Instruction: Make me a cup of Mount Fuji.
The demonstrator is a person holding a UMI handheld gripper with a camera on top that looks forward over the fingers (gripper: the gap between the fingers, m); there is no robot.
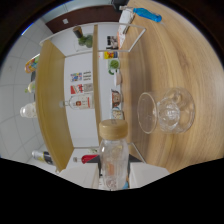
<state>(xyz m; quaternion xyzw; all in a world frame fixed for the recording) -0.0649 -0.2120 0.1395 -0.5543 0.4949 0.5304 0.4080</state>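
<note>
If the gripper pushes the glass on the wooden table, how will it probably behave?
The glass looks thin and clear, so it is probably fragile. Its bowl is wide and rounded; a push near the rim may tip it, then it could roll. The gripper is shut on a bottle, so only a push is possible.

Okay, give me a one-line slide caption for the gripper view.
Gripper shut on a wooden-capped clear bottle, beside a stemmed glass on the wooden counter.
</note>
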